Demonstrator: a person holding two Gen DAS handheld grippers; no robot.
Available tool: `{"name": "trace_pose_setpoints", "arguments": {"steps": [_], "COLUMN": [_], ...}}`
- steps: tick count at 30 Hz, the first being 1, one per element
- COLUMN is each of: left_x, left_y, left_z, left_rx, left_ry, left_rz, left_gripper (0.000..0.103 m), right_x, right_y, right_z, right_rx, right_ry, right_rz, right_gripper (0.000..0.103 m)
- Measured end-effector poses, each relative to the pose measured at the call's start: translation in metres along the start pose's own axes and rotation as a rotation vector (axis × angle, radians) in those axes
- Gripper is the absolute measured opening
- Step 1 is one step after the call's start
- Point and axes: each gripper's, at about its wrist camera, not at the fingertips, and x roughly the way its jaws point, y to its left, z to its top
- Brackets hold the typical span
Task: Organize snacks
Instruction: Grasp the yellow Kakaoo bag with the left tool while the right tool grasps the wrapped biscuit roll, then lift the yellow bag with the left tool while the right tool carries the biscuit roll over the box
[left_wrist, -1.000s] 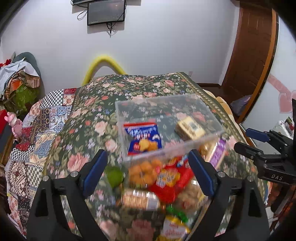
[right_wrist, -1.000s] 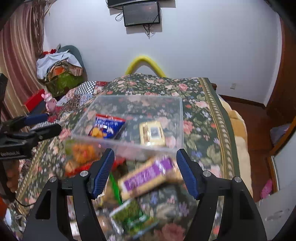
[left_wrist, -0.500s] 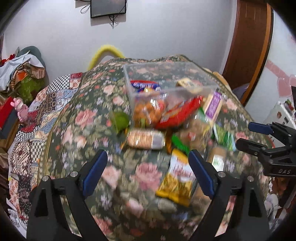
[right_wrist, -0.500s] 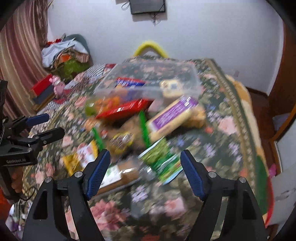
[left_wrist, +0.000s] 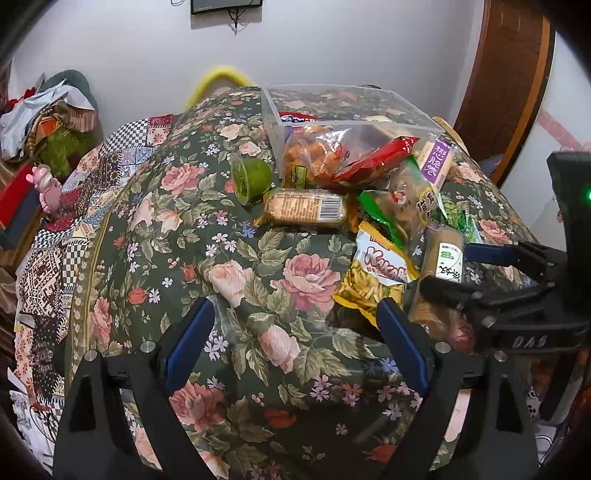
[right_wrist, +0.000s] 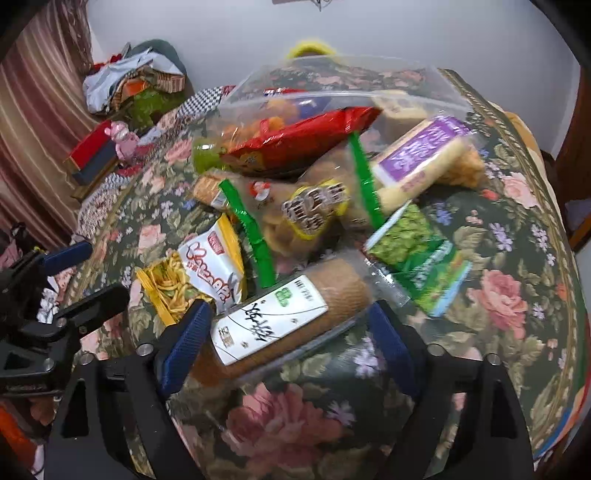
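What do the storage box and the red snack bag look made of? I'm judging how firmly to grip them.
Storage box: apparently clear rigid plastic; the floral cover shows through its straight walls. Red snack bag: seemingly thin glossy plastic film; it creases and shines.

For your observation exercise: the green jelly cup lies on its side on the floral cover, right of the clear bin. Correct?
Not quite. The green jelly cup lies left of the clear bin, not right, as the left wrist view shows. It is on its side on the floral cover.
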Motion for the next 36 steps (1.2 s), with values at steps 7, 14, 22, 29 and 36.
{"name": "trace_pose_setpoints", "arguments": {"steps": [7,14,22,29,36], "left_x": [0.01,0.038,0.061,0.071,0.061], "left_y": [-0.006,-0.024,-0.04,-0.041,-0.047], "left_z": [0.007,0.011,0.013,0.011,0.006], "left_rx": [0.012,0.035,0.063,0.037,0.089], "left_ry": [0.014,0.074,0.139,0.129,0.076], "left_rz": [-0.028,-0.076,-0.095,-0.085,-0.072], "left_gripper": [0.09,0.09,0.09,0.078,0.057], "right_x": [-0.006,-0.019,-0.033,-0.021,-0.009], "right_y": [-0.015,-0.04,-0.06,-0.058,-0.042], "right_z": [-0.008,-0.019,-0.022,-0.015,-0.019], "right_rx": [0.002,-0.026,0.006,0.041,0.003], "right_ry": [0.021,0.021,0.019,0.023,0.016], "right_rz": [0.055,0.024,-0.039,-0.053,-0.071], "right_gripper": [0.087,0.086,0.061,0.055,0.036]}}
